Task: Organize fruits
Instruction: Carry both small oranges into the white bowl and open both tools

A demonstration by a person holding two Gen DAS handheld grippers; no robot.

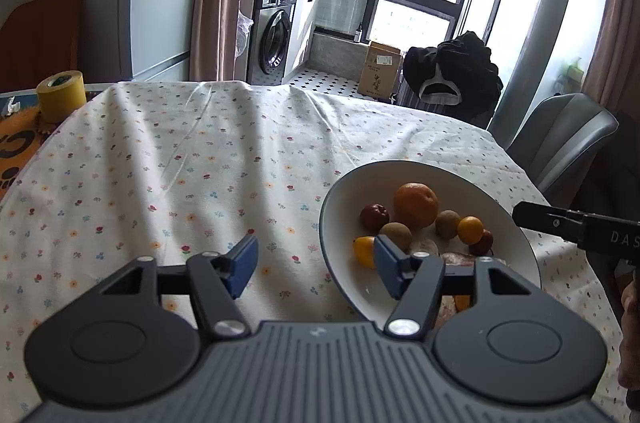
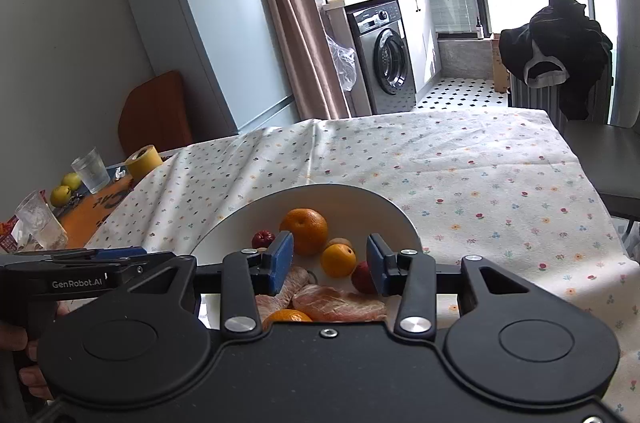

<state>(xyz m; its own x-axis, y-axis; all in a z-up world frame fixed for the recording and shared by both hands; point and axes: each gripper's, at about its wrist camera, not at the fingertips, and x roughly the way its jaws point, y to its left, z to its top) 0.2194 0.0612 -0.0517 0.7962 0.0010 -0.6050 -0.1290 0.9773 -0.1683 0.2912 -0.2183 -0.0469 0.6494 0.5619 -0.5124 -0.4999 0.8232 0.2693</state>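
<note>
Fruits sit heaped in the white bowl [image 2: 384,207] on the flowered tablecloth [image 2: 480,175], none yet lifted. Starting at my right gripper [image 2: 330,263]: jaws spread wide, nothing between the blue pads [image 2: 282,259], hovering over the near half of the bowl. Framed between the pads in the right wrist view is a small orange [image 2: 338,260]; the large orange [image 2: 304,230] lies just behind it, a red fruit [image 2: 362,277] just to its right by the right pad, another red fruit [image 2: 263,238] to the left. Pale pinkish peeled pieces [image 2: 336,303] lie nearest the tool; I cannot tell what they are. My left gripper [image 1: 316,265] is likewise wide open and empty, straddling the bowl's left rim, one pad over cloth and one over the bowl's inside, by a yellow-orange fruit [image 1: 364,251] and a brown kiwi-like fruit [image 1: 395,235]. Further out: yellow tape roll [image 1: 62,95], drinking glasses [image 2: 91,170] and two green fruits [image 2: 66,187] on the far-left table edge. Risks, as I judge them: the pile is tight, so closing on the small orange could nudge the red fruit or catch two at once; round skins may slip from the flat pads; the left pad could clip the rim and tip or shove the bowl; both tools crowd the same bowl and could collide.
</note>
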